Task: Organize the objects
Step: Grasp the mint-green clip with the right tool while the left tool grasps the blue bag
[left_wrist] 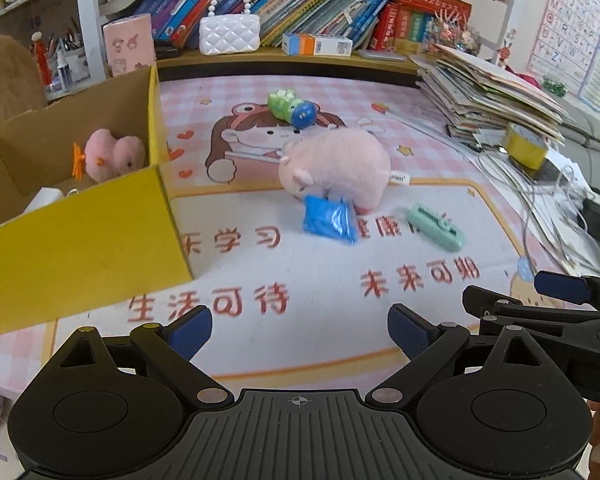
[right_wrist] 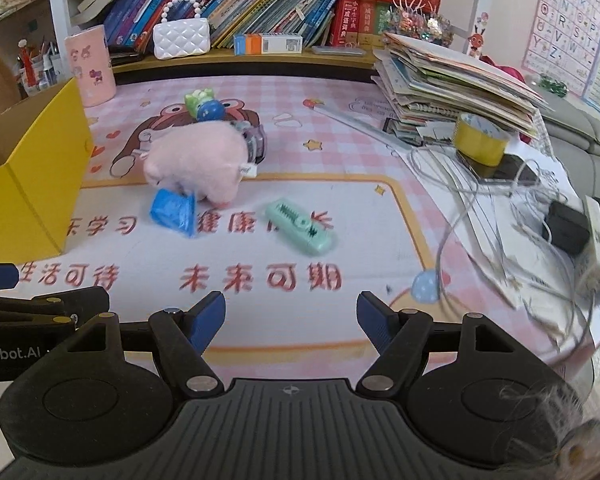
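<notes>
the desk mat [left_wrist: 320, 280] carries everything, and the loose toys sit out in its middle where i can come at them from the near edge. at my left stands the yellow cardboard box [left_wrist: 80, 248], its top open toward me — the plain place for things to end up, and a pink heart plush [left_wrist: 114, 156] already lies inside it against the back wall. the stack of papers [right_wrist: 452, 80] and the tangle of cables [right_wrist: 500, 208] crowd the right side, so i judge those stay where they are.

of what is left to sort, the pink plush pig [left_wrist: 336, 166] is the biggest, lying near the middle of the mat, apart from the box. a blue packet [left_wrist: 331, 220] lies just in front of the pig, touching or tucked under its snout. a mint-green comb-like toy [right_wrist: 300, 228] lies flat just to the right of the packet, clear of the pig. behind the pig sits a small green and blue toy [left_wrist: 292, 108].

my left gripper [left_wrist: 298, 332] has its pads spread wide with nothing between them, above bare mat. my right gripper [right_wrist: 292, 320] is likewise parted and empty — both short of the toys, touching none.
</notes>
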{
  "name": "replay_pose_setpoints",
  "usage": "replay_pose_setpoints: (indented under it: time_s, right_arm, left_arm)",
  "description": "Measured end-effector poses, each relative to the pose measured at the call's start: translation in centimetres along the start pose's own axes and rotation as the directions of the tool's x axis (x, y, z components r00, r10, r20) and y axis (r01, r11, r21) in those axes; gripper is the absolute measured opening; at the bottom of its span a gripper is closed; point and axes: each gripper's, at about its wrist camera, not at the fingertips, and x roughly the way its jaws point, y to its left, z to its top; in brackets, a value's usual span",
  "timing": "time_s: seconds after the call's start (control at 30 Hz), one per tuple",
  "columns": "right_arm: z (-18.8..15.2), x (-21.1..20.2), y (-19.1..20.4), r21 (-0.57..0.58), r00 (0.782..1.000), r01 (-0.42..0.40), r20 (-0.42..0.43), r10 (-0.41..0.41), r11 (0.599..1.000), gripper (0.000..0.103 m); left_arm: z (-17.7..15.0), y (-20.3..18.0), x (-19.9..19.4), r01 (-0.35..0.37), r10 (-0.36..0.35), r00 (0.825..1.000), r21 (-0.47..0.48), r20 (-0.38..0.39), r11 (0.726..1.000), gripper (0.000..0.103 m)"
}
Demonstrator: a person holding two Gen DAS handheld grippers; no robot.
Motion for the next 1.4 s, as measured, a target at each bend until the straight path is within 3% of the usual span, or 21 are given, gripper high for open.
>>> replay_pose_setpoints:
  time_s: [0.33,0.57,0.8,0.9,0.97,1.03,1.23,1.4]
  right_arm:
    - [2.6,3.2,-2.6,-0.008,0.999,-0.039,0.017,0.039,0.999,0.069]
    - [3.7,6.2,-3.2,-0.021,0.996,-0.088,-0.014,0.087,0.996,0.057]
    - [4.3,9.6,-2.4,-0.136,0.995,-0.097,0.005,0.099,0.986,0.051]
    - [4.5,11.2,-2.8,-0.144,0.994,-0.108,-0.026,0.105,0.984,0.044]
    - [4.6,11.5,-3.2,-0.133,0.99,-0.144,-0.033,0.141,0.981,0.028]
    - [4.8,11.6,-3.4,-0.13,0.983,-0.184,-0.041,0.18,0.974,0.023]
    - [5.4,10.2,-4.0,-0.124,0.98,-0.198,-0.029,0.196,0.972,0.023]
    - [6.0,8.9,-4.6,-0.115,0.979,-0.204,-0.01,0.204,0.972,0.023]
  left_arm:
    - [2.4,-1.3,2.2,-0.062,0.062,0.998,-0.051,0.0,0.997,0.096]
    - [3.5,-1.5,3.5,-0.093,0.093,0.996,-0.073,-0.007,0.993,0.096]
    - [4.5,-1.7,5.0,-0.098,0.096,0.995,-0.092,-0.017,0.991,0.096]
    - [5.0,-2.2,5.5,-0.097,0.097,0.995,-0.08,-0.012,0.992,0.095]
    - [5.4,-2.5,6.0,-0.094,0.093,0.996,-0.073,-0.013,0.993,0.094]
    - [5.6,-2.8,6.5,-0.092,0.091,0.996,-0.064,-0.011,0.994,0.093]
    - [6.4,-3.7,9.4,-0.089,0.088,0.996,-0.026,-0.028,0.996,0.069]
    - [6.6,-3.8,11.8,-0.109,0.108,0.992,-0.01,-0.067,0.994,0.056]
